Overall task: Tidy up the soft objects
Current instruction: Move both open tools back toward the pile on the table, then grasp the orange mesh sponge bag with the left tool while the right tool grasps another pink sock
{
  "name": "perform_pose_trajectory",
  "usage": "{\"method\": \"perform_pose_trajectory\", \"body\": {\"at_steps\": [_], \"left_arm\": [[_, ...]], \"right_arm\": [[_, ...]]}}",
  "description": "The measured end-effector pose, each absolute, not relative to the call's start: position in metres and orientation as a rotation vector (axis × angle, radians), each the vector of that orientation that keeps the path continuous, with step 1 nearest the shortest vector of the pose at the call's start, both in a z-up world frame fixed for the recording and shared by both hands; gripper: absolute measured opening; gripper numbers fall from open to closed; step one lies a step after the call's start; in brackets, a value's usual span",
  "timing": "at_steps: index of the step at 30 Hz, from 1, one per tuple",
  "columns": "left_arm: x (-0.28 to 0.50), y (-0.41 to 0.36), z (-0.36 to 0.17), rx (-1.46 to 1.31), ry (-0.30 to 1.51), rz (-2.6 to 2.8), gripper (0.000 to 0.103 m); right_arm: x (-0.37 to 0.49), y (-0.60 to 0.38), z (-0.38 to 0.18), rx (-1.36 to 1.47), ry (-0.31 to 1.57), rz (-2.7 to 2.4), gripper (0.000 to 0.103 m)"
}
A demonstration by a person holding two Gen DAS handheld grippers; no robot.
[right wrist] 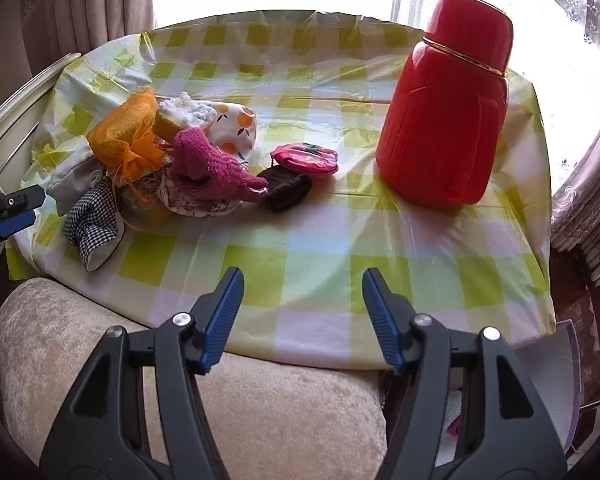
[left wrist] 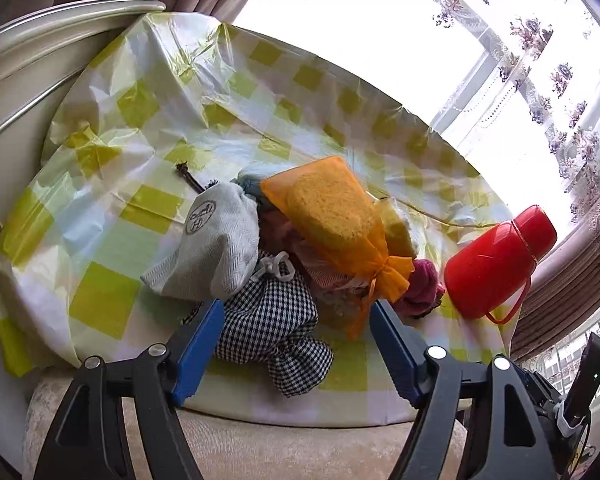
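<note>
A heap of soft things lies on the checked tablecloth (right wrist: 300,248): an orange mesh bag with a sponge (left wrist: 332,208) (right wrist: 124,132), a grey drawstring pouch (left wrist: 216,244), a black-and-white checked cloth bag (left wrist: 272,328) (right wrist: 94,220), a pink knitted sock (right wrist: 208,168), a dark brown knit piece (right wrist: 286,188), a pink pouch (right wrist: 306,158) and an orange-print cloth (right wrist: 236,128). My left gripper (left wrist: 298,344) is open, its fingers either side of the checked bag. My right gripper (right wrist: 303,312) is open and empty over the table's near edge.
A tall red thermos (right wrist: 448,120) (left wrist: 496,260) stands on the right of the table. A beige cushioned chair back (right wrist: 260,408) lies below the near edge. Curtains and a bright window lie behind. A wooden headboard edge (left wrist: 60,20) is at the left.
</note>
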State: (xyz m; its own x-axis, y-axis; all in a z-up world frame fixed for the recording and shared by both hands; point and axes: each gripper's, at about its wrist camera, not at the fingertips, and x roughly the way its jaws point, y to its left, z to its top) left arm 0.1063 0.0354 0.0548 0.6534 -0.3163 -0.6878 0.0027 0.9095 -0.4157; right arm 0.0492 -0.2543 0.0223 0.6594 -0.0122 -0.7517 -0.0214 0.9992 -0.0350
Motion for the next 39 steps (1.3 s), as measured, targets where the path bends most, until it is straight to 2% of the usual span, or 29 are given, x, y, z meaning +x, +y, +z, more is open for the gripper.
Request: {"method": "perform_pose_trajectory", "body": {"at_steps": [3, 8, 19, 22, 23, 25, 26, 27, 30, 32, 33, 35, 39], "left_arm": [[0.130, 0.027, 0.059, -0.381, 0.830, -0.204, 0.080], [0.171, 0.009, 0.059, -0.325, 0.845, -0.206, 0.085], [0.217, -0.023, 0.025, -0.201, 0.954, -0.180, 0.086], [0.217, -0.026, 0.018, -0.176, 0.952, -0.197, 0.080], [0.216, -0.027, 0.018, -0.166, 0.945, -0.198, 0.073], [0.213, -0.028, 0.019, -0.154, 0.932, -0.195, 0.064], [0.211, -0.028, 0.020, -0.152, 0.925, -0.196, 0.058], [0.210, -0.028, 0.020, -0.149, 0.920, -0.193, 0.055], [0.205, -0.026, 0.024, -0.150, 0.900, -0.196, 0.051], [0.200, -0.024, 0.027, -0.159, 0.886, -0.201, 0.049], [0.197, -0.022, 0.028, -0.164, 0.881, -0.204, 0.044], [0.192, -0.021, 0.031, -0.167, 0.868, -0.207, 0.037], [0.182, -0.018, 0.033, -0.185, 0.858, -0.220, 0.031]], "right_arm": [[0.067, -0.238, 0.025, -0.072, 0.825, 0.034, 0.075], [0.096, -0.216, 0.027, -0.117, 0.785, 0.057, 0.081], [0.146, -0.196, 0.002, -0.136, 0.816, 0.078, 0.082], [0.154, -0.192, -0.003, -0.146, 0.824, 0.094, 0.082], [0.156, -0.190, -0.005, -0.149, 0.829, 0.102, 0.082], [0.159, -0.188, -0.009, -0.150, 0.837, 0.114, 0.079], [0.159, -0.187, -0.010, -0.146, 0.839, 0.125, 0.070], [0.159, -0.186, -0.010, -0.144, 0.841, 0.139, 0.057], [0.157, -0.184, -0.011, -0.149, 0.837, 0.161, 0.040], [0.154, -0.185, -0.010, -0.139, 0.831, 0.166, 0.036], [0.152, -0.188, -0.009, -0.129, 0.827, 0.166, 0.035], [0.148, -0.192, -0.006, -0.115, 0.821, 0.167, 0.034], [0.137, -0.196, 0.001, -0.104, 0.807, 0.165, 0.033]]}}
